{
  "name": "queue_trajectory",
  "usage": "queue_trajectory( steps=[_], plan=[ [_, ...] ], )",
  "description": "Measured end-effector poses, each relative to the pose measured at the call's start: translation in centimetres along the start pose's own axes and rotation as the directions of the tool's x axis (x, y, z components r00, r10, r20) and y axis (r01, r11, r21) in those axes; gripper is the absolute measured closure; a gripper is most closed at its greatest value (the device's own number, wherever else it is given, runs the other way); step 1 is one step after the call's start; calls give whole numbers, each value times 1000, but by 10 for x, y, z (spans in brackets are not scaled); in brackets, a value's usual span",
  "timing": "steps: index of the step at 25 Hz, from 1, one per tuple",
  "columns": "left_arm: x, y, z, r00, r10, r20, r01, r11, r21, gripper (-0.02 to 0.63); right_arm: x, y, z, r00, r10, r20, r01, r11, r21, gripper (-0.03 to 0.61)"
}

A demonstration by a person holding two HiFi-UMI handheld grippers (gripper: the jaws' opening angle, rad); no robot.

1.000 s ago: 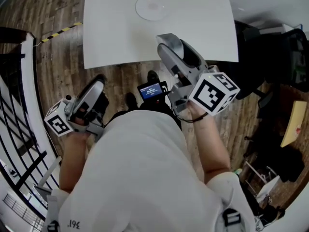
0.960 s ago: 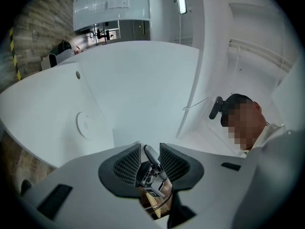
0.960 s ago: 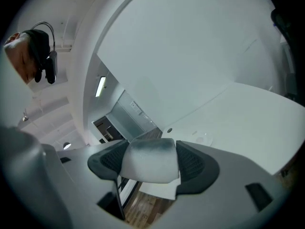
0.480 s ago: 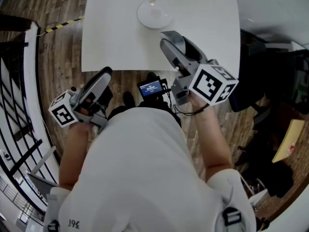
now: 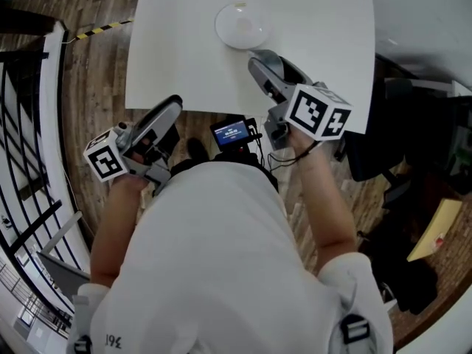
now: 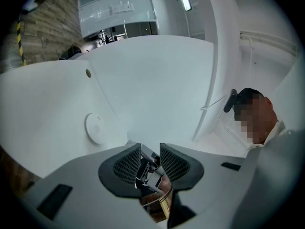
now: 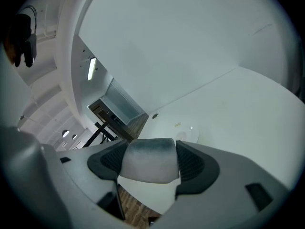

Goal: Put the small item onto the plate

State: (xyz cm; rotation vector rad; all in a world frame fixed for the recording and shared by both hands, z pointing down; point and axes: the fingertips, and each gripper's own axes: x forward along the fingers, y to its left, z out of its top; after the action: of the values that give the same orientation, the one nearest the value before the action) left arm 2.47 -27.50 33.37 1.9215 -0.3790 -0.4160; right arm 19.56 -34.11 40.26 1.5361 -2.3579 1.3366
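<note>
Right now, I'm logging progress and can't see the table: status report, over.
Right gripper shut on grey block, over the table, short of the plate. Left gripper open, empty, near the table's edge. Nothing seen between block and plate.
</note>
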Motion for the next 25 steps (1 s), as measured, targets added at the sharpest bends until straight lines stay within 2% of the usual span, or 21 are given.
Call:
queue_trajectory(
  steps=[4, 8, 15, 25],
  plan=[
    [7, 15, 2, 1000, 27, -6, -27, 1000, 3, 506, 18, -13, -3, 999, -17, -52, 16, 999, -35, 261],
    [13, 31, 6, 998, 55, -16, -55, 998, 11, 506, 40, -20, -1, 994, -43, -98, 30, 991, -129, 261],
    [27, 48, 5, 995, 88, -41, -87, 996, 8, 506, 76, -43, -9, 978, -100, -186, 39, 951, -306, 261],
    [46, 66, 1, 990, 122, -69, -122, 992, -8, 506, 119, -76, 4, 957, -167, -237, 60, 913, -402, 261]
  ],
)
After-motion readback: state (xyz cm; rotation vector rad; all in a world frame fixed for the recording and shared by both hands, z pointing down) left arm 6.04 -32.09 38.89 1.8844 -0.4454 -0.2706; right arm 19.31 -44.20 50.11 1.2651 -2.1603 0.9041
